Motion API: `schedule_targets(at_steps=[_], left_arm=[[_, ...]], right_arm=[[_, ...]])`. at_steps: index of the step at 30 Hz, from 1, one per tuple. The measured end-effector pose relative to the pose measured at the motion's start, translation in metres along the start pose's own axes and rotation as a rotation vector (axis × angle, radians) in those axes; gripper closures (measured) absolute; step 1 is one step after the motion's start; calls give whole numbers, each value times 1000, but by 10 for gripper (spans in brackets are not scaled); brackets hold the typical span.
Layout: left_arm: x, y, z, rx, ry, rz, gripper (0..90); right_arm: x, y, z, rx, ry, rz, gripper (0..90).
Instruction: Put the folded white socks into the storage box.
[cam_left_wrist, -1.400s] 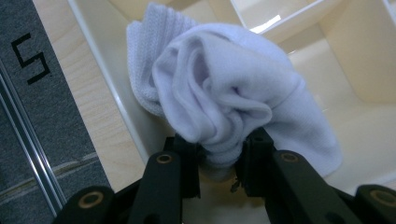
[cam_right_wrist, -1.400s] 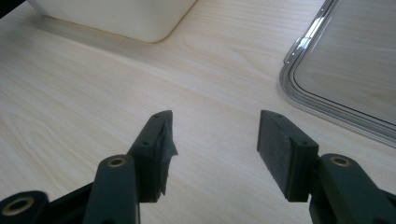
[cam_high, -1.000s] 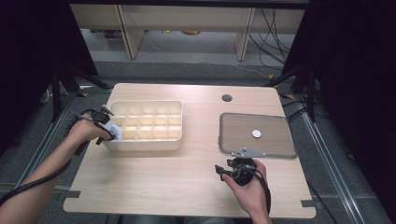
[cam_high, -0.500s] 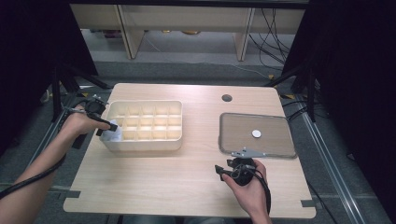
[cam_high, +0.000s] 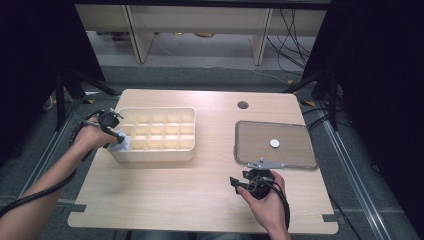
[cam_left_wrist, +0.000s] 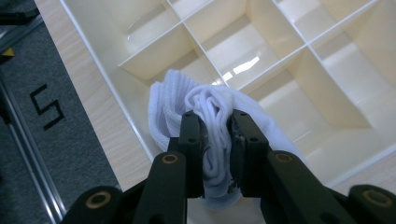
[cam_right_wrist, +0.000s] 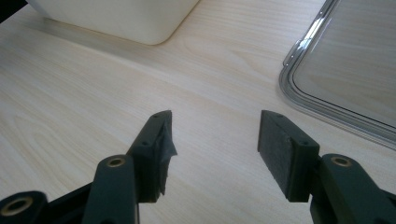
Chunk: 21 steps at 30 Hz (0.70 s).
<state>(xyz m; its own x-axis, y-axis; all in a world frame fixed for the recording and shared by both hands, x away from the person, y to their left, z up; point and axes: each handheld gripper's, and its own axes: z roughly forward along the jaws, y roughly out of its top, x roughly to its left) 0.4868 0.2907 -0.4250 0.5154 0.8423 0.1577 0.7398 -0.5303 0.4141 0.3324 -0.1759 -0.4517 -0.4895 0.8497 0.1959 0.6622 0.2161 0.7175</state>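
A cream divided box (cam_high: 155, 152) stands on the left half of the table. At its near left corner, my left gripper (cam_high: 116, 134) holds a crumpled white sock (cam_high: 121, 141). In the left gripper view, the jaws (cam_left_wrist: 217, 116) have just been closing and now pinch the sock (cam_left_wrist: 210, 105) over a corner compartment of the box (cam_left_wrist: 299, 51). My right gripper (cam_high: 241, 178) rests low at the front of the table, just short of the tray. It is open, with nothing but bare wood between its pads (cam_right_wrist: 215, 135).
A clear shallow tray (cam_high: 240, 150) with a small white disc (cam_high: 274, 143) lies at the right, and its rim (cam_right_wrist: 299, 88) is close to the right gripper. A round hole (cam_high: 243, 105) sits near the table's far edge. Cables trail from both grippers.
The left hand has shifted slightly at the box's near left corner, with the sock staying at the gripper's tips. The right hand has not moved.
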Motion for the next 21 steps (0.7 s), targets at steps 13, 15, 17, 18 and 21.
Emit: schedule_targets(at_steps=[13, 15, 17, 18, 21], left_arm=[[-10, 0, 7, 71, 61, 115, 769], [-12, -1, 7, 75, 76, 114, 769], [-14, 0, 9, 88, 83, 121, 771], [-15, 0, 9, 107, 88, 131, 771], [-15, 1, 11, 121, 85, 136, 774]], right_arm=[[-1, 1, 0, -8, 0, -33, 458], [0, 1, -1, -3, -3, -8, 458], [0, 1, -1, -2, -4, -9, 458], [0, 1, 0, -4, -1, -11, 458], [0, 1, -1, -2, -1, -10, 458]])
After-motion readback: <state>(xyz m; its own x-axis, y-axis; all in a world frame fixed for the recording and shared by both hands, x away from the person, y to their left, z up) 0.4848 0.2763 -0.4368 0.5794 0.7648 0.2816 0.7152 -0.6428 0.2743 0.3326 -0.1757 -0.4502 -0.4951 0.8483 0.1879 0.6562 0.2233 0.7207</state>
